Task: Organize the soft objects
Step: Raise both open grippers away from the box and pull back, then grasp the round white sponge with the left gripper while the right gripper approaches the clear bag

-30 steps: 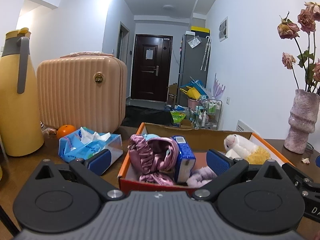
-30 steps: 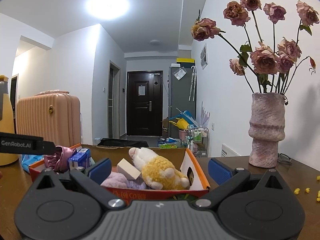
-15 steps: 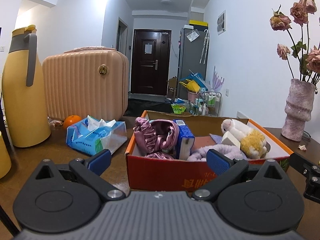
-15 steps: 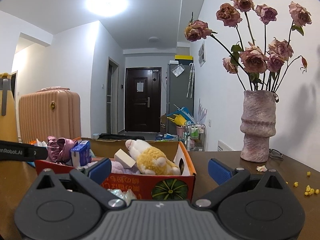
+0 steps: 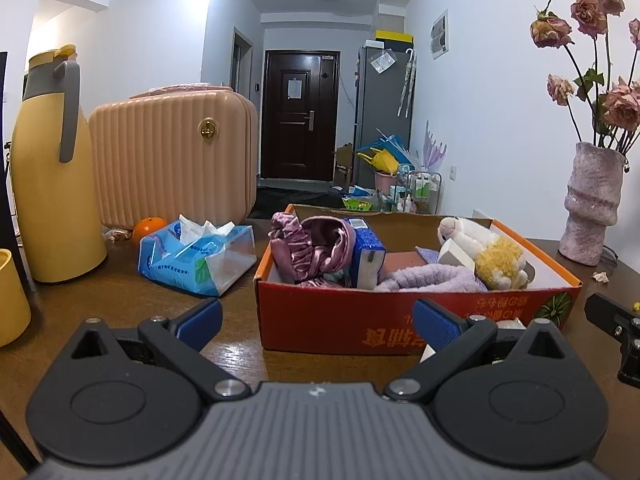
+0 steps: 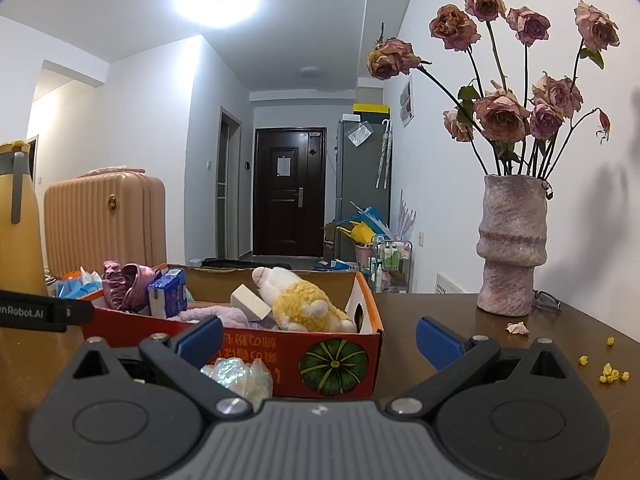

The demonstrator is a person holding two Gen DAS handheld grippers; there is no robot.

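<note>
An orange cardboard box (image 5: 360, 322) (image 6: 256, 344) sits on the brown table. Inside lie a pink satin bonnet (image 5: 316, 248) (image 6: 124, 284), a blue tissue pack (image 5: 366, 256) (image 6: 168, 294), a lilac fuzzy cloth (image 5: 432, 280) (image 6: 208, 314), a white block (image 6: 250, 307) and a white-and-yellow plush sheep (image 5: 486, 252) (image 6: 300, 300). My left gripper (image 5: 316, 320) is open in front of the box, holding nothing. My right gripper (image 6: 318, 336) is open at the box's right front corner, also holding nothing. A crumpled clear plastic wrapper (image 6: 238, 378) lies on the table before the box.
Left of the box are a blue tissue packet (image 5: 196, 254), an orange (image 5: 148, 228), a pink ribbed case (image 5: 172, 156), a yellow jug (image 5: 52, 168) and a yellow cup (image 5: 10, 296). A pink vase of dried roses (image 6: 512, 248) stands right, with petals (image 6: 518, 327) and yellow crumbs (image 6: 610, 376) nearby.
Both grippers have drawn back from the box and lowered toward the table, so the box's front wall now shows. Both stay open. Nothing in the box has moved.
</note>
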